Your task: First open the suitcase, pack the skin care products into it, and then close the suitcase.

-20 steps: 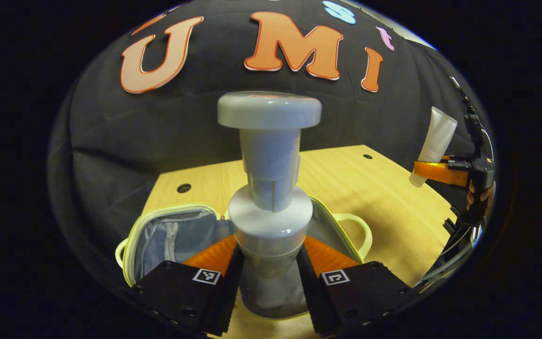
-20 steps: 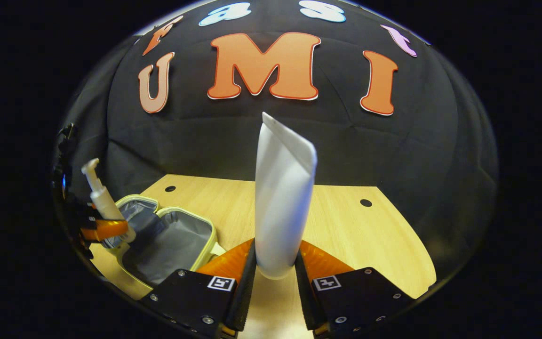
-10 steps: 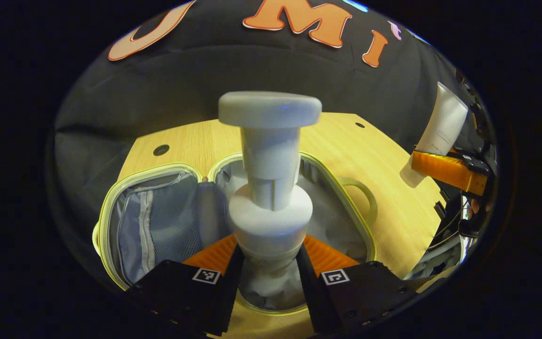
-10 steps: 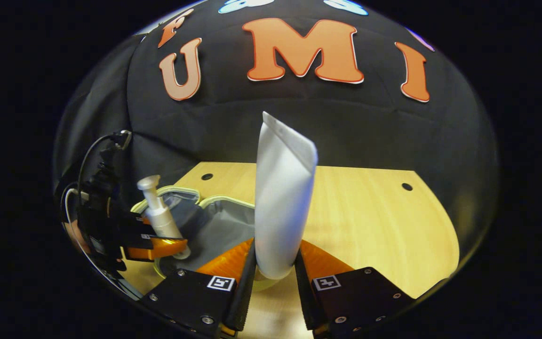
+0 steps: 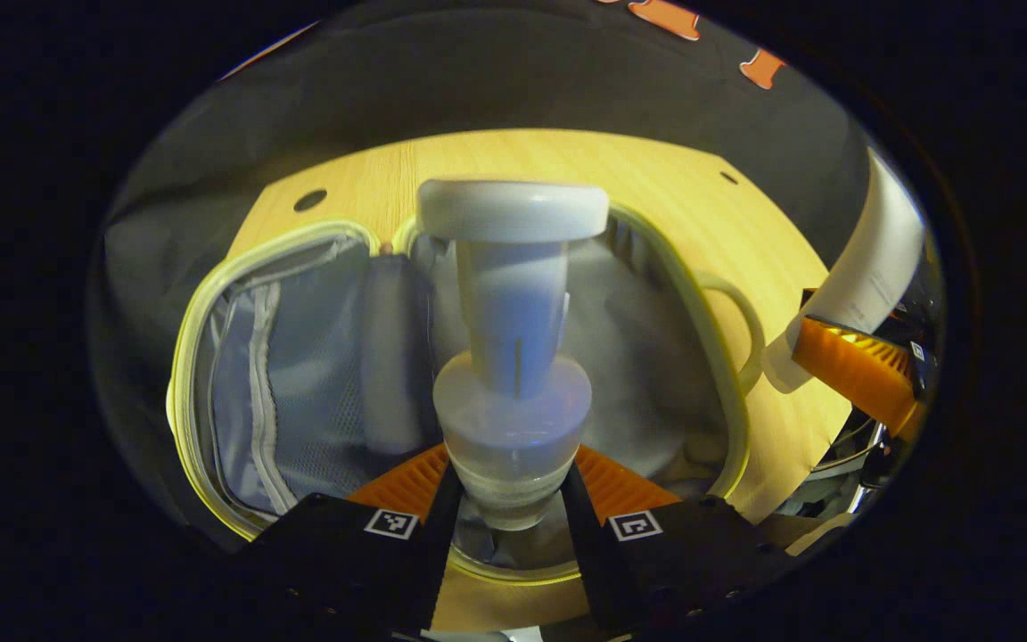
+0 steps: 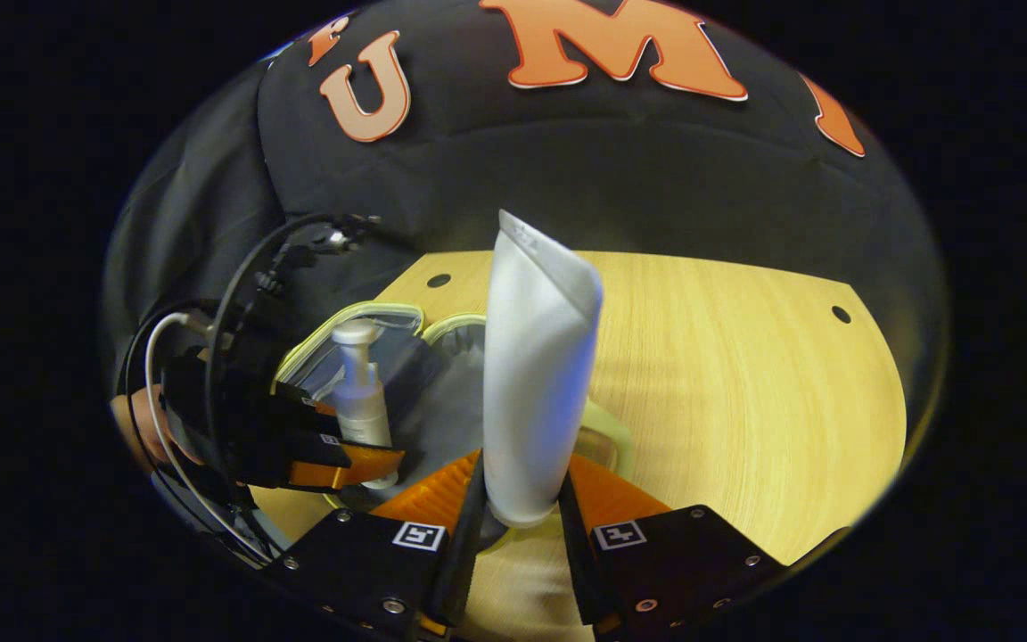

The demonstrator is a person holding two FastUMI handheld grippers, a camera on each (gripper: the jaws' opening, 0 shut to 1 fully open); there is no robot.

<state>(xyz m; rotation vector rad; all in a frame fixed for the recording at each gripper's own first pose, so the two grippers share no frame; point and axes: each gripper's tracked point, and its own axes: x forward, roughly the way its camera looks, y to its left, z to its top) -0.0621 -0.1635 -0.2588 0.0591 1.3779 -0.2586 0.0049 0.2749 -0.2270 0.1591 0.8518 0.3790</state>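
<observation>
Left gripper (image 5: pixel 506 499): both fingers clamped on the base of the pump bottle (image 5: pixel 512 357), held upright with the pump head away from the camera. Gripping low likely leaves the bottle free to go base-first into the case.

Just beyond and below: the suitcase (image 5: pixel 210 294), lying open on the wooden table (image 5: pixel 656 196), grey lining exposed, mesh zip pocket in the left half. The bottle hangs over the right half; not yet set down.

Right gripper (image 6: pixel 513 522): fingers squeezing the cap end of a white tube (image 6: pixel 536 357), crimped end up. It waits near the case's handle side, probably queued second.
</observation>
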